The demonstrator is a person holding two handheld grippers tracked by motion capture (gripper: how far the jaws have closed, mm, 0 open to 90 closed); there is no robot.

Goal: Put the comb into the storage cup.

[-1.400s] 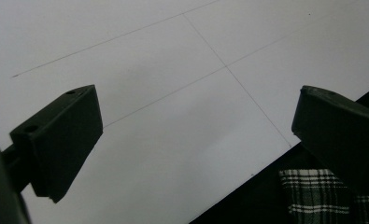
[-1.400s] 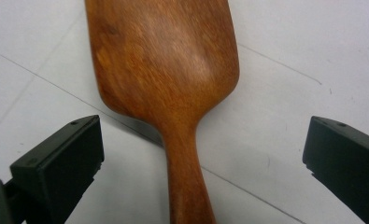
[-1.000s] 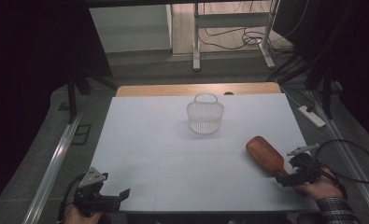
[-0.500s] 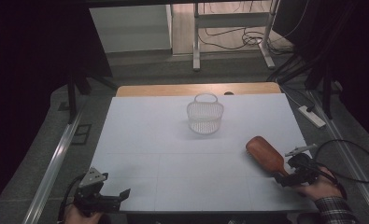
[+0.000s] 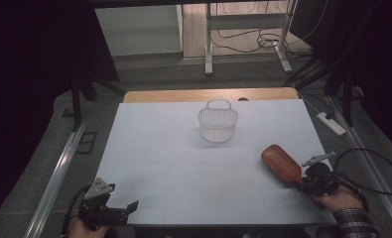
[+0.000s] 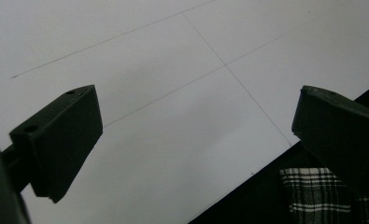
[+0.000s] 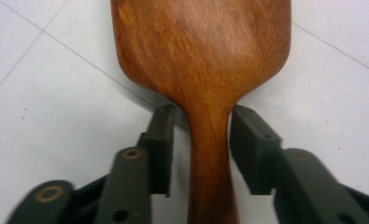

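At the lower right of the high view, the right gripper [image 5: 302, 179] has just been closing its jaws around the neck of the wooden spatula [image 5: 281, 163], with small gaps left, while the left gripper [image 5: 126, 208] at the lower left gapes wide and empty.

basket [image 5: 218, 125] behind spatula [image 5: 281, 163], on table [image 5: 154, 148]

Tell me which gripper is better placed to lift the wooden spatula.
Right. The right gripper has its jaws either side of the wooden spatula handle and has just been closing on it. The left gripper stands open at the table's near left corner, far away.
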